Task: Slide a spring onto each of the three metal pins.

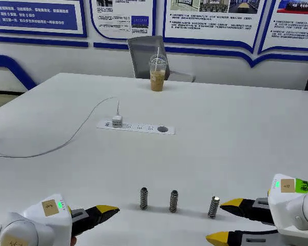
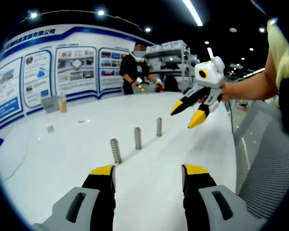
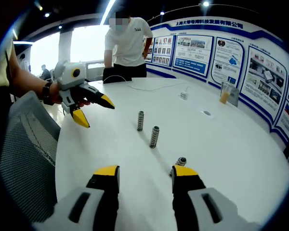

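Three upright metal pins stand in a row near the front of the white table (image 1: pixel 220 154), each wrapped in a coiled spring: left pin (image 1: pixel 143 198), middle pin (image 1: pixel 173 201), right pin (image 1: pixel 213 206). My right gripper (image 1: pixel 222 221) is open, its upper yellow-tipped jaw just right of the right pin. In the right gripper view that pin (image 3: pixel 181 161) stands just beyond the right jaw of my gripper (image 3: pixel 144 171). My left gripper (image 1: pixel 109 211) rests left of the row, open (image 2: pixel 148 169) and holding nothing, with the pins (image 2: pixel 137 138) ahead of it.
A white power strip (image 1: pixel 136 126) with a charger (image 1: pixel 117 121) and a trailing cable lies mid-table. An iced coffee cup (image 1: pixel 157 73) stands at the far edge before a grey chair (image 1: pixel 146 51). A person (image 3: pixel 126 43) stands beyond the table.
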`<state>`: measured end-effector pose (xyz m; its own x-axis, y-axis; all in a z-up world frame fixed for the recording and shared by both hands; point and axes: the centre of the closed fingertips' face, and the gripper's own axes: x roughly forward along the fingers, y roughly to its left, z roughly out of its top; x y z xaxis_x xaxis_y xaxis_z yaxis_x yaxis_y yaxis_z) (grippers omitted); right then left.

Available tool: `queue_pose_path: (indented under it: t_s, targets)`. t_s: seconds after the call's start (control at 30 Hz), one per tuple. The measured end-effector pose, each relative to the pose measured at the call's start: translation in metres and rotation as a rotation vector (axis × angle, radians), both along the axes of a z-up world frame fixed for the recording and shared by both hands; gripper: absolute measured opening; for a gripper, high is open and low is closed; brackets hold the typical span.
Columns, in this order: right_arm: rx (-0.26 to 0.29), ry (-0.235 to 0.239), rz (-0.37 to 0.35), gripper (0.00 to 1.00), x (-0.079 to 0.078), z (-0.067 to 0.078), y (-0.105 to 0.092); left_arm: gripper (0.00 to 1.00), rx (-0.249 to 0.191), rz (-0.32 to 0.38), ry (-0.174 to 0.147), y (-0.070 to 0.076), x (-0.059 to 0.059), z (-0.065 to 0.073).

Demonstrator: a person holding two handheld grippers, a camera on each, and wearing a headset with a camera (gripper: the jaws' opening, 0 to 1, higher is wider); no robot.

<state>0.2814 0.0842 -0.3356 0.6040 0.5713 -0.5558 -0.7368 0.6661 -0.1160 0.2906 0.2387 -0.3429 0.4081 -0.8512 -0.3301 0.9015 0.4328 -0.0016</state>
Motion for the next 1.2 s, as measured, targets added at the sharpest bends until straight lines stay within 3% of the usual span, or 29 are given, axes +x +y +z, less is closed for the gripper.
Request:
queue_pose_path:
  t_s: [0.33,0.73,1.2]
  targets:
    - [0.025,-0.007,-0.033,0.52,-0.001,-0.004,-0.018,0.59,0.002,0.001,0.005,0.000,0.001,-0.002]
    - [0.058,-0.012,-0.043,0.65,0.000,-0.008,-0.018,0.63,0.004,0.019,0.012,0.005,0.004,-0.005]
    - [0.077,-0.024,-0.054,0.67,0.003,-0.006,-0.018,0.68,0.009,0.038,0.026,0.011,0.007,-0.010]
